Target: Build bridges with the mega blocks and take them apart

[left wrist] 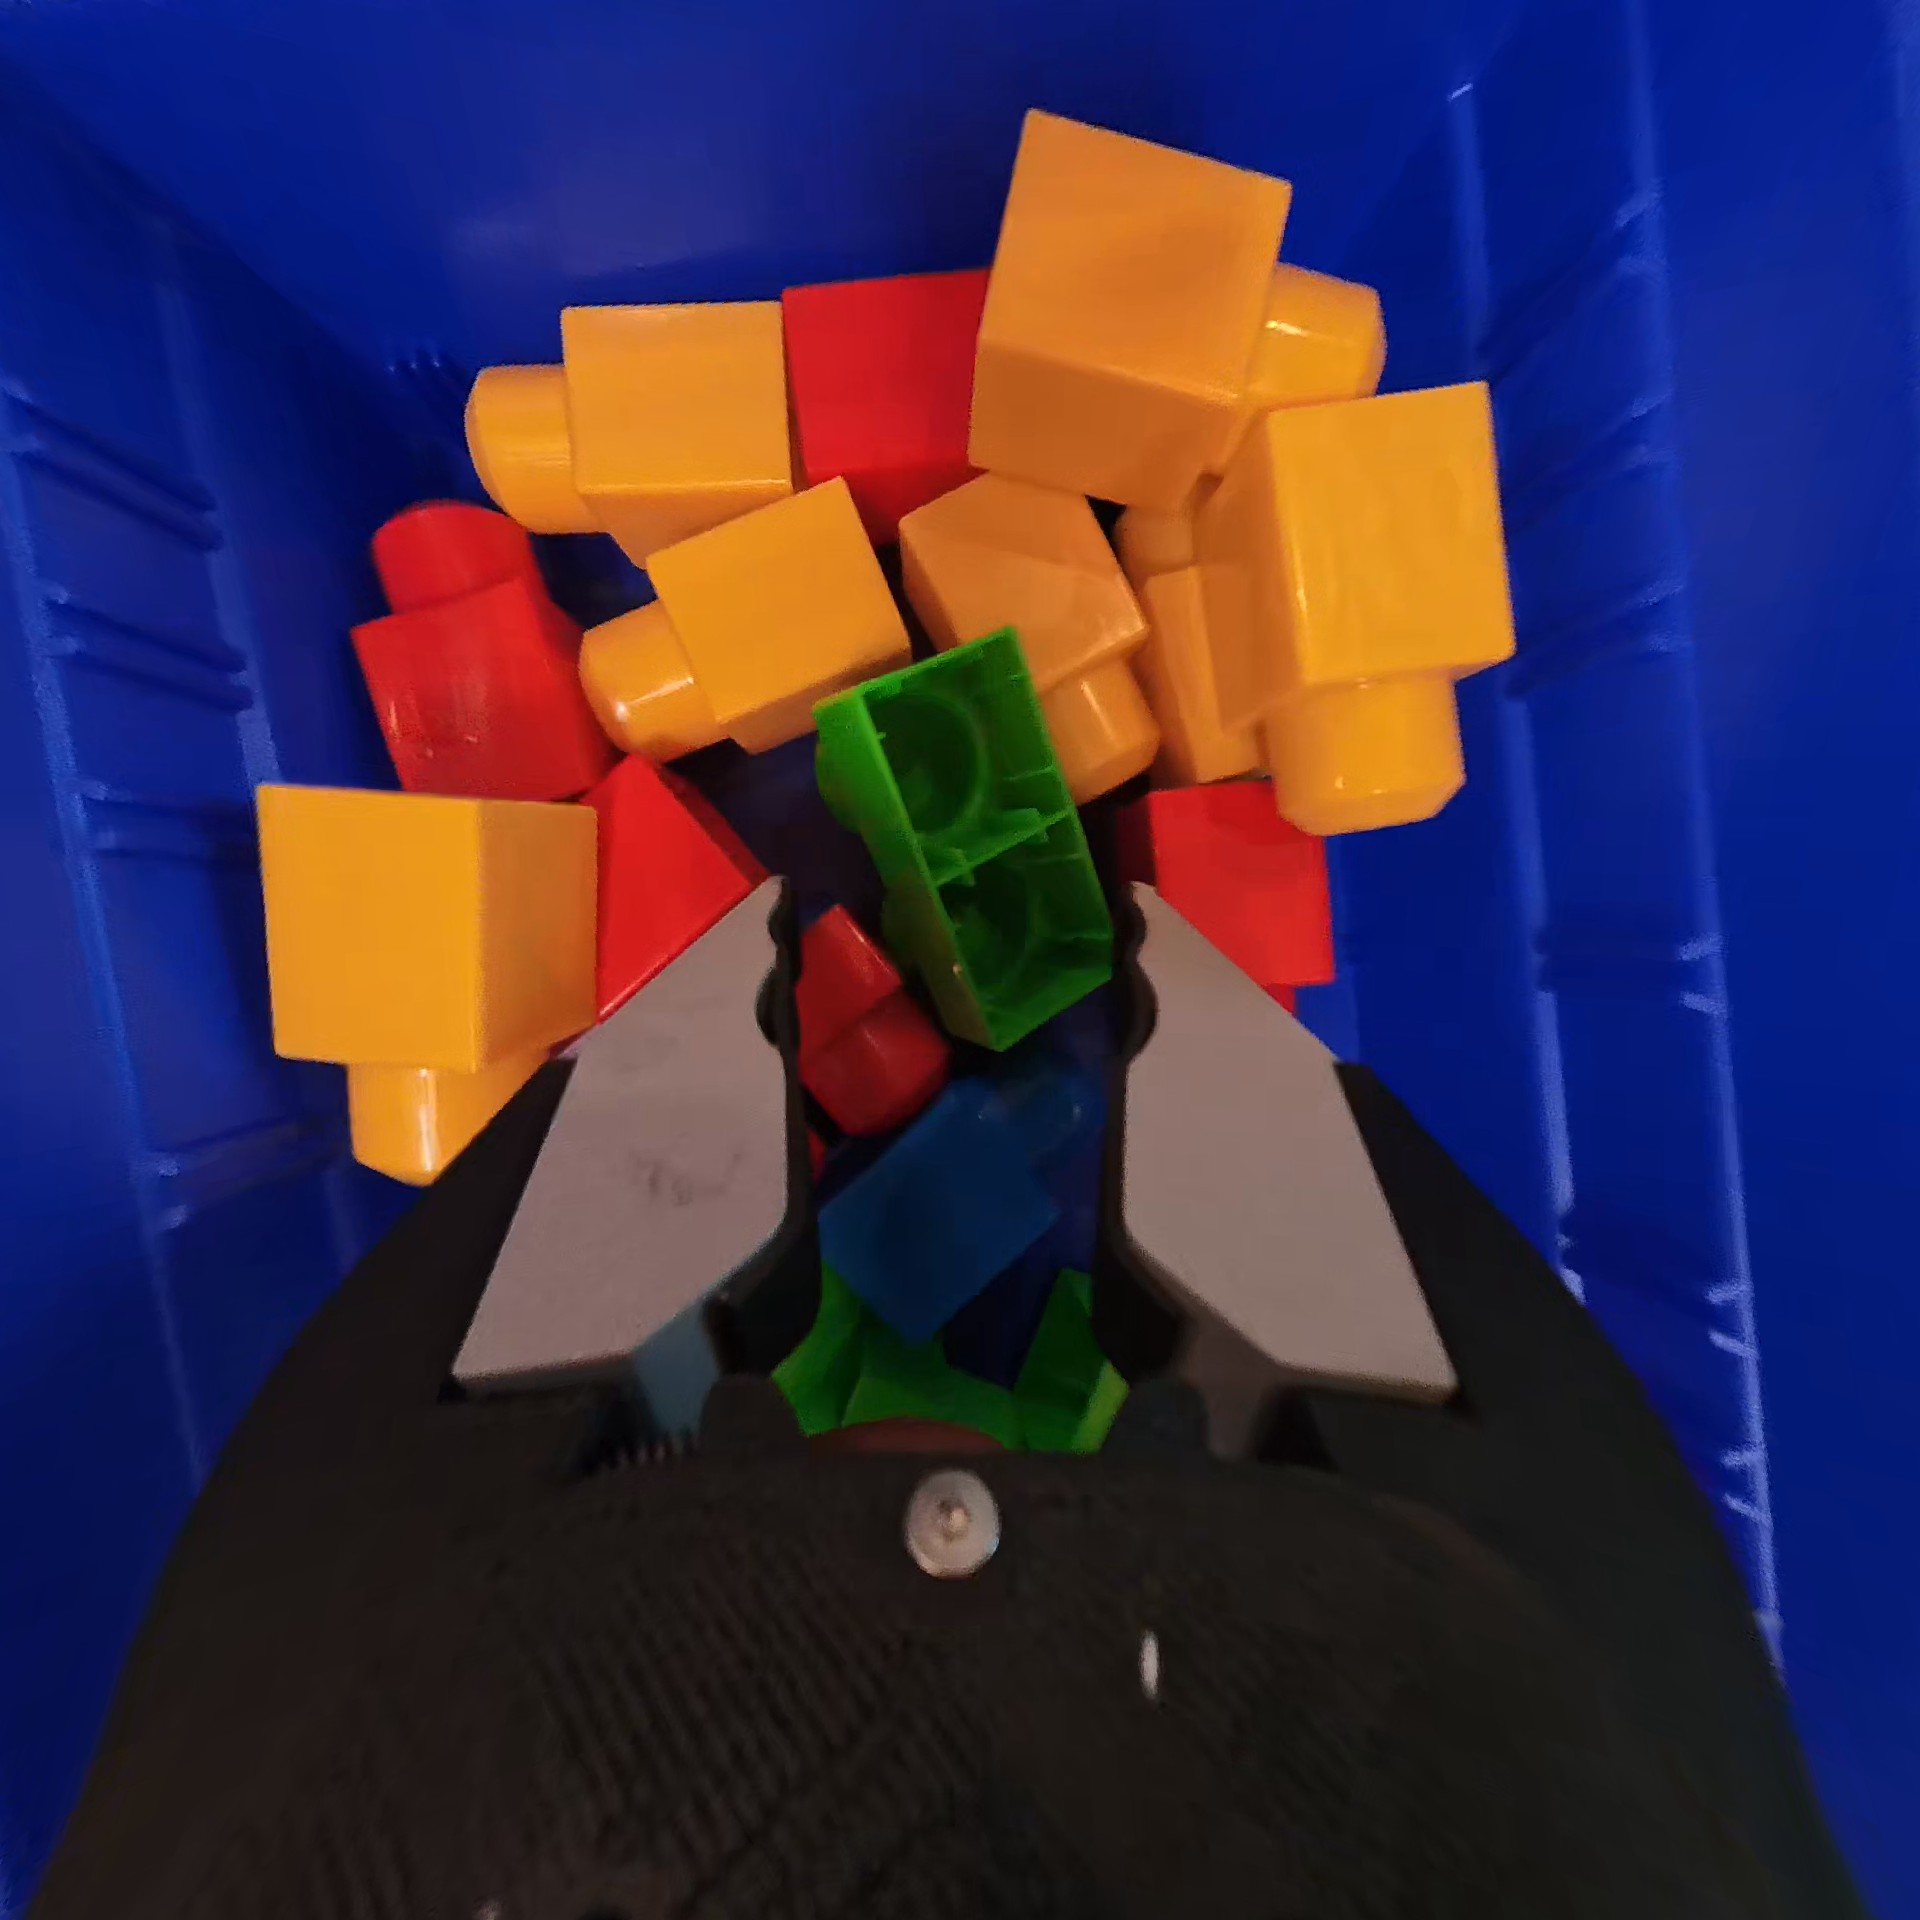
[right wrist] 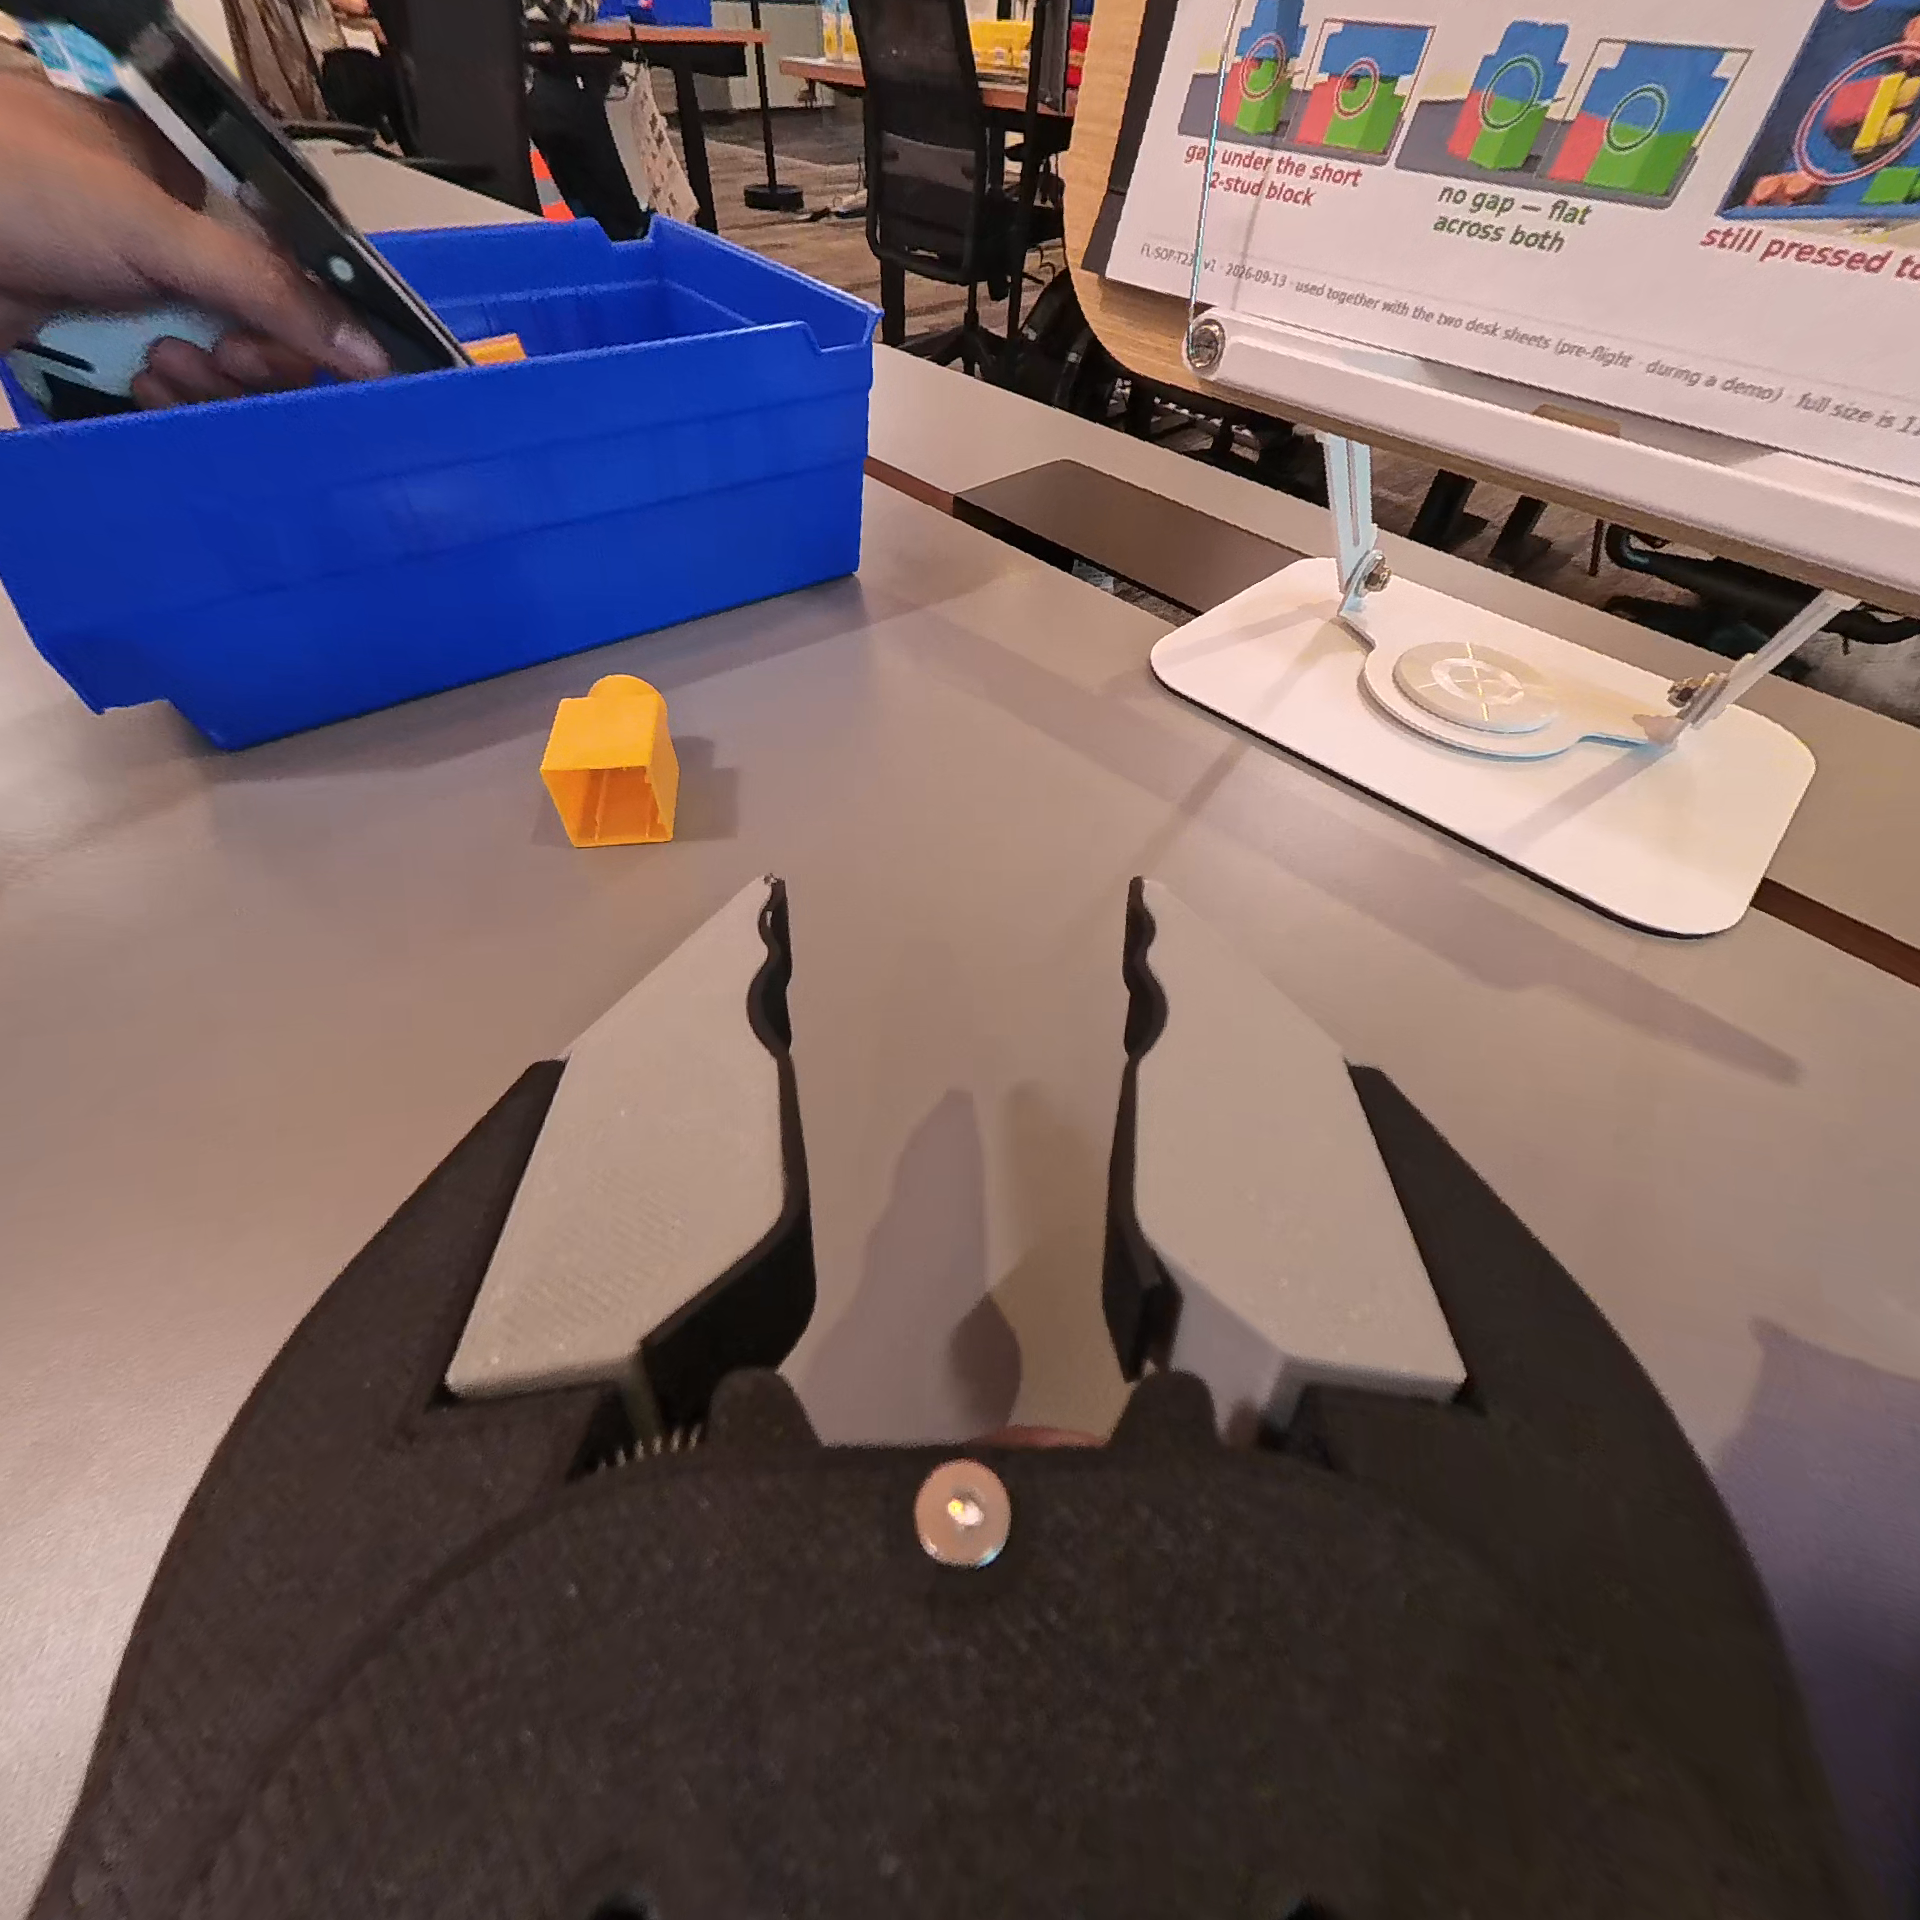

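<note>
My left gripper [left wrist: 956,904] is open and points down into a blue bin [left wrist: 156,623] full of mega blocks. A green two-stud block [left wrist: 966,842] lies hollow side up between its fingertips, close to the right finger, and is not clamped. Several yellow blocks [left wrist: 1122,312] and red blocks [left wrist: 478,686] are piled around it, and a blue block [left wrist: 945,1195] lies between the fingers nearer the palm. My right gripper [right wrist: 956,904] is open and empty above the grey table. A single yellow block [right wrist: 610,769] lies on its side ahead of it, to the left.
The blue bin [right wrist: 436,520] stands at the table's far left, with a person's hand [right wrist: 135,249] holding the left gripper in it. A white stand [right wrist: 1486,748] carrying an instruction sheet [right wrist: 1558,156] takes up the right. Chairs and desks stand behind. There is about 35 cm between the tips of the two grippers.
</note>
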Demonstrator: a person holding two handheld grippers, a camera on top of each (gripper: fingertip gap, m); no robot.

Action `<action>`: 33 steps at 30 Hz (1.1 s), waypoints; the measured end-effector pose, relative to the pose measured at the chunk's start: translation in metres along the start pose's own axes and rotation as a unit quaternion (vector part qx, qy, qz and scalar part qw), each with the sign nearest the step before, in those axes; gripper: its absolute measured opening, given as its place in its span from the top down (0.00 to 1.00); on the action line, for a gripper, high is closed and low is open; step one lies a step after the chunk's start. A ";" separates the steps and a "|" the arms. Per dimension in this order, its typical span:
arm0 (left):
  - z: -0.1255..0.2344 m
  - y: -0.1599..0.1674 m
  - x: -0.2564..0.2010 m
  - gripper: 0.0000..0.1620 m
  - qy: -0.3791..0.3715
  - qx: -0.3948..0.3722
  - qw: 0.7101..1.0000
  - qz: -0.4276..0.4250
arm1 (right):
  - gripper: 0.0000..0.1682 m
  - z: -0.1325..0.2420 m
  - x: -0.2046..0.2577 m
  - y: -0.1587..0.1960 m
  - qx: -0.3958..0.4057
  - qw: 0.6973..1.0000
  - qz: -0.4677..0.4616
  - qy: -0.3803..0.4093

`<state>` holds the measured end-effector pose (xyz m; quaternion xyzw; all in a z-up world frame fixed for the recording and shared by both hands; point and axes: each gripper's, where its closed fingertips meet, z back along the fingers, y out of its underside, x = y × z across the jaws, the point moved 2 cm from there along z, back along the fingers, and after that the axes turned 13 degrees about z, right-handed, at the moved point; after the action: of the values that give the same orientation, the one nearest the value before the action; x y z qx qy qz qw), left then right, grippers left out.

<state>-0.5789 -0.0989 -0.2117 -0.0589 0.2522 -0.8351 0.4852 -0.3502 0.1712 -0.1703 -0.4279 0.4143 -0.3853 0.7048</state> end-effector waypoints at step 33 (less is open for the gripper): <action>0.153 0.121 -0.308 0.74 0.620 -0.146 0.690 -0.344 | 0.66 0.072 0.090 -0.089 -0.241 0.850 -0.175 -0.434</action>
<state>-0.2715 0.0553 -0.0920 0.3197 0.5762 -0.7429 -0.1176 -0.2691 0.0810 -0.0904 -0.7737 0.0646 -0.1655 0.6082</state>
